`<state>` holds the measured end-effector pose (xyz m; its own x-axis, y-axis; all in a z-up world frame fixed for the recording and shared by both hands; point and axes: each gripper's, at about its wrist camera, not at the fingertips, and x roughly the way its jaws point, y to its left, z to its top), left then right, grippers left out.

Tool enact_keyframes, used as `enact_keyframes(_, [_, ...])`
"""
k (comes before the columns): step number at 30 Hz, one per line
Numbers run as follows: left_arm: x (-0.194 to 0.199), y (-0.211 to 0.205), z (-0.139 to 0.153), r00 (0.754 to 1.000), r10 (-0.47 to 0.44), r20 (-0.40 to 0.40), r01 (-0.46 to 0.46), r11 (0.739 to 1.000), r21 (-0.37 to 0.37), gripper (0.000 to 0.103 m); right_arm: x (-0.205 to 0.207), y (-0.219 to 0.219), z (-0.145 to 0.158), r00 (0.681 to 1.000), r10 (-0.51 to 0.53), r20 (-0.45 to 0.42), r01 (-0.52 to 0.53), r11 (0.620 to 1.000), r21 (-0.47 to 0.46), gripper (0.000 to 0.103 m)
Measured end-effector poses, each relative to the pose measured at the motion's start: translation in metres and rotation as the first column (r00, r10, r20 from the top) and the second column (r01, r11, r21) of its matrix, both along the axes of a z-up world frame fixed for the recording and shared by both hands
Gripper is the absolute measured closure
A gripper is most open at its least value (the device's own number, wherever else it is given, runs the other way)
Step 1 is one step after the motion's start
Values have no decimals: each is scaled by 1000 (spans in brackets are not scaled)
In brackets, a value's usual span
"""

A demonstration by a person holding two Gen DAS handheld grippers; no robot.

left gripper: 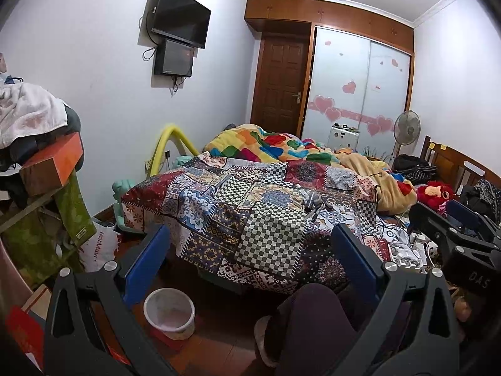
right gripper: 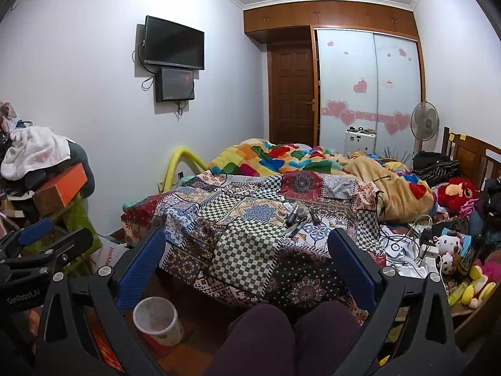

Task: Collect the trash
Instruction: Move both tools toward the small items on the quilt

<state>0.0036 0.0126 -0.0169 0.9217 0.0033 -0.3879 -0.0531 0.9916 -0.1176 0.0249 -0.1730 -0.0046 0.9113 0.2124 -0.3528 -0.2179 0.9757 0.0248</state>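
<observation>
Left wrist view faces a cluttered bedroom; the left gripper [left gripper: 250, 257] has its blue-padded fingers spread wide and holds nothing. Right wrist view shows the right gripper [right gripper: 247, 257] in the same condition, fingers spread wide and empty. Both grippers hang above the person's dark-trousered knees [right gripper: 281, 332] at the foot of the bed [left gripper: 175, 244]. A patchwork bedspread [left gripper: 250, 216] covers the near part of the mattress, with a bright multicoloured blanket [left gripper: 266, 145] bunched behind it and a tan blanket [left gripper: 375, 169] to the right. A small cluster of loose items [right gripper: 296, 211], possibly the trash, though too small to identify, lies near the middle of the bedspread. A pale waste bin [left gripper: 169, 313] stands upright on the wooden floor [left gripper: 225, 329] just beside the near left corner of the bed, below the left finger of each gripper. Cables and white adapters [right gripper: 410, 250] lie on the right edge of the bed, near a red plush toy [right gripper: 457, 192] and smaller soft toys [right gripper: 451, 247]. On the left wall hang a television [right gripper: 173, 44] and a smaller screen [right gripper: 175, 84] just under it. At the far end are a brown door [right gripper: 292, 94], sliding wardrobe doors [right gripper: 369, 84] with pink heart stickers, and a standing fan [right gripper: 424, 122]. A heap of clothing and an orange box [left gripper: 53, 163] occupy the left.
</observation>
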Motion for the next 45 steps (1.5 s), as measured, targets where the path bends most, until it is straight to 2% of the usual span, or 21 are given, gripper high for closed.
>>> enact_keyframes(7, [0, -4, 1, 1000, -11, 4, 11, 1000, 3, 0, 0, 1, 0, 1000, -1, -1, 1, 1000, 0, 0])
enact_keyframes(12, [5, -1, -1, 1000, -8, -7, 8, 1000, -21, 0, 1, -1, -2, 1000, -3, -6, 3, 1000, 2, 0])
enact_keyframes(19, [28, 10, -14, 997, -18, -75, 9, 994, -107, 0, 13, -7, -6, 999, -15, -29, 15, 1000, 2, 0])
enact_keyframes(22, [45, 12, -22, 993, 1, -120, -14, 994, -112, 0, 23, -11, -10, 998, -29, -48, 29, 1000, 3, 0])
enact_keyframes(25, [70, 12, -32, 982, 2, -189, -25, 993, -116, 0, 37, -17, -14, 996, -50, -68, 51, 999, 5, 0])
enact_keyframes(30, [124, 8, -55, 942, -47, -331, 0, 990, -141, 0, 60, -24, -17, 992, -85, -95, 85, 996, 2, 0])
enact_keyframes(33, [154, 5, -62, 922, -63, -382, 10, 990, -139, 0, 84, -32, -18, 986, -116, -121, 117, 993, 0, 0])
enact_keyframes(39, [211, -7, -55, 917, -95, -386, 56, 992, -112, 0, 131, -47, -23, 971, -172, -165, 174, 985, -3, 0])
enact_keyframes(45, [281, -25, -54, 906, -163, -391, 117, 983, -138, 0, 190, -70, -31, 954, -226, -196, 228, 974, -13, 0])
